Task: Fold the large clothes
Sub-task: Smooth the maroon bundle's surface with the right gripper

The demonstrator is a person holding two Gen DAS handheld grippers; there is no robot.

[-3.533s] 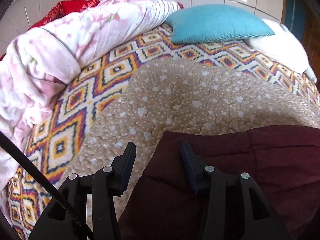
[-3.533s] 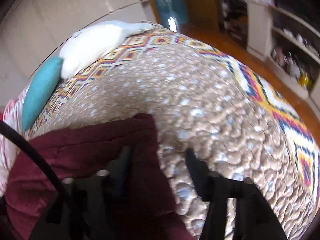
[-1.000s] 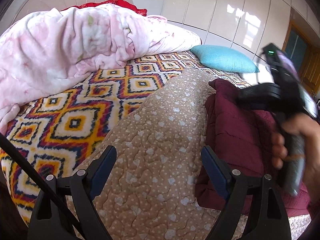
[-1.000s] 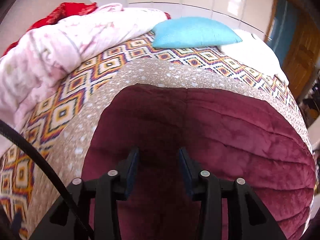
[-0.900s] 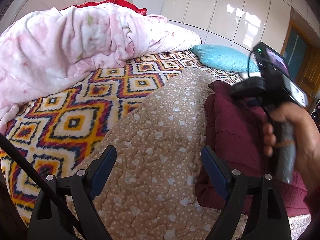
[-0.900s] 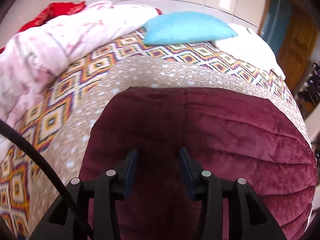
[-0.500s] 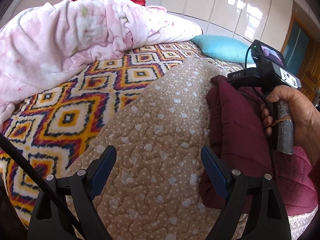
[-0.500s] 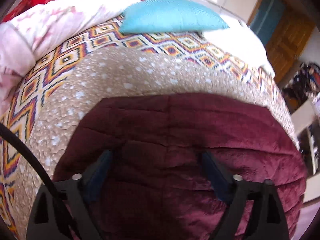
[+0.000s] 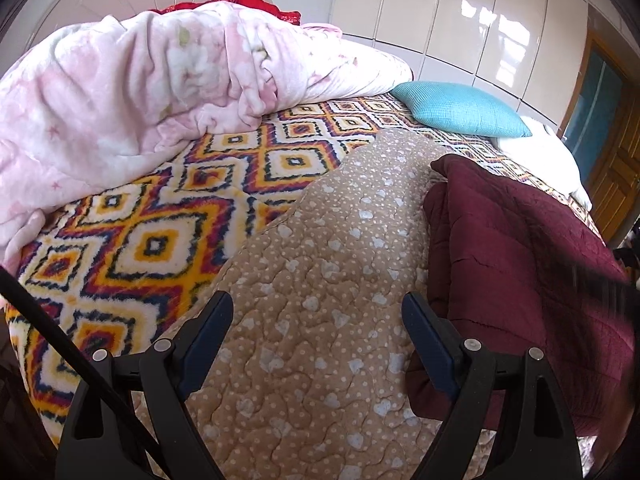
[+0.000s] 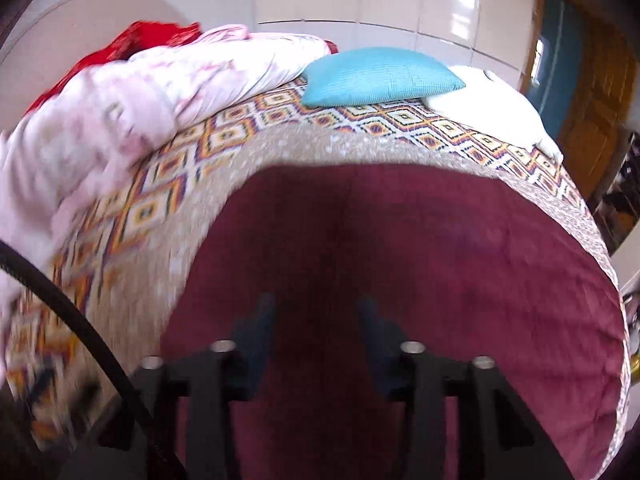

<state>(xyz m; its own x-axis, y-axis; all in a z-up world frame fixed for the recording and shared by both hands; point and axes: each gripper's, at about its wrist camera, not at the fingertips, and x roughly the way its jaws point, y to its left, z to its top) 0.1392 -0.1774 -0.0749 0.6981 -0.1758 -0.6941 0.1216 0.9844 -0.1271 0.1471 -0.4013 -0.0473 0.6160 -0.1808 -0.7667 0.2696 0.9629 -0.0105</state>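
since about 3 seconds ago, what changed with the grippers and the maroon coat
The left gripper opened wide and swung off the maroon coat to hover over the tan quilt. The right gripper moved over the coat's middle, open. The coat stays folded; the blue pillow is unmoved.

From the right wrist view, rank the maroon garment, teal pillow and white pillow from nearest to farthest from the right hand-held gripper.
1. Maroon garment: directly under and ahead of the right hand-held gripper.
2. Teal pillow: far side of the bed, straight ahead.
3. White pillow: far right, beside the teal pillow; about equally far, too close to call.
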